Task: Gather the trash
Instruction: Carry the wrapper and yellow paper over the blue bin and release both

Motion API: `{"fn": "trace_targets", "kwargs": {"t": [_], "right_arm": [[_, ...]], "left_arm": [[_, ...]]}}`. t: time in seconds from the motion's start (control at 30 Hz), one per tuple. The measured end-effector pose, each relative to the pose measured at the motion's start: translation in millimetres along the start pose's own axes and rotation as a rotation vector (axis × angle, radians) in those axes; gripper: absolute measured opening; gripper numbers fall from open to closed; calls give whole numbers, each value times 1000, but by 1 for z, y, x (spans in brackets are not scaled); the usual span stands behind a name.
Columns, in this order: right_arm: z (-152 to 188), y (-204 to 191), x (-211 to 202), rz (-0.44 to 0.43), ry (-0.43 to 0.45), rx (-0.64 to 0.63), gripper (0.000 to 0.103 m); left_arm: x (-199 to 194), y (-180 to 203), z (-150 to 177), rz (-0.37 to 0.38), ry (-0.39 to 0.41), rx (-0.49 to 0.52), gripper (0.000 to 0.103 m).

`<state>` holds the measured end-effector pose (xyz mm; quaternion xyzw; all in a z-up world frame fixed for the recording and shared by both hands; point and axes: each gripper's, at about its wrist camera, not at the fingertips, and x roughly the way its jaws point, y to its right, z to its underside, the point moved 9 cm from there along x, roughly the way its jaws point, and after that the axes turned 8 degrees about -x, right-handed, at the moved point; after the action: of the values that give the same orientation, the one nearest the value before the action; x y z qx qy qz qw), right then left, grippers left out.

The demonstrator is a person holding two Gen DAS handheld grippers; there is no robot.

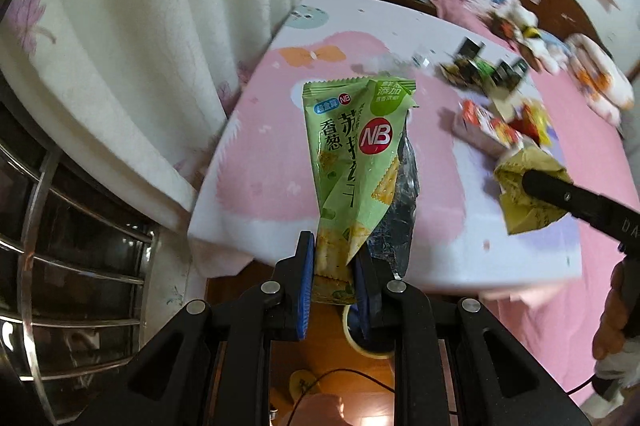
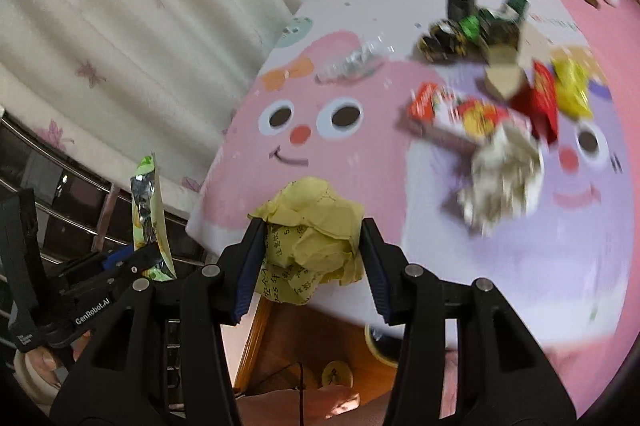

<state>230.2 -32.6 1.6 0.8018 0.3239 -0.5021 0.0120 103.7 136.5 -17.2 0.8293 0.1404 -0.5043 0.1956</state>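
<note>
- Left tool [image 1: 334,266]: its blue-padded jaws are closed on the lower end of a green cracker wrapper [image 1: 356,154], which stands upright, silver lining showing; it is held clear of the bed, probably for carrying to a bin.
- Between and beneath both tools: a round yellow-rimmed container [image 2: 380,348] stands on the wooden floor beside the bed, partly hidden; it may be the bin.
- Right tool [image 2: 310,254]: its jaws stand moderately apart, pressing either side of a crumpled yellow paper [image 2: 316,238] held above the mat's near edge.
- Pink cartoon mat [image 2: 280,162] on the bed: remaining trash lies here, a white paper wad [image 2: 504,178], red and yellow packets [image 2: 552,98] and dark wrappers [image 2: 460,34], apparently awaiting collection.
</note>
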Motion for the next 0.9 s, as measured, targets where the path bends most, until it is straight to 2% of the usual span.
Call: {"fn": "trace_targets", "kwargs": {"t": [0.27, 0.47, 0.67, 0.9], "right_arm": [[101, -28, -6, 127, -35, 60, 44], [174, -20, 1, 198, -122, 121, 44], [240, 5, 20, 198, -197, 237, 44], [327, 50, 81, 170, -269, 396, 44]], "left_arm": [[2, -19, 68, 69, -55, 151, 18], [29, -8, 132, 120, -166, 228, 18], [68, 10, 189, 116, -293, 304, 18], [138, 33, 245, 85, -399, 362, 18]]}}
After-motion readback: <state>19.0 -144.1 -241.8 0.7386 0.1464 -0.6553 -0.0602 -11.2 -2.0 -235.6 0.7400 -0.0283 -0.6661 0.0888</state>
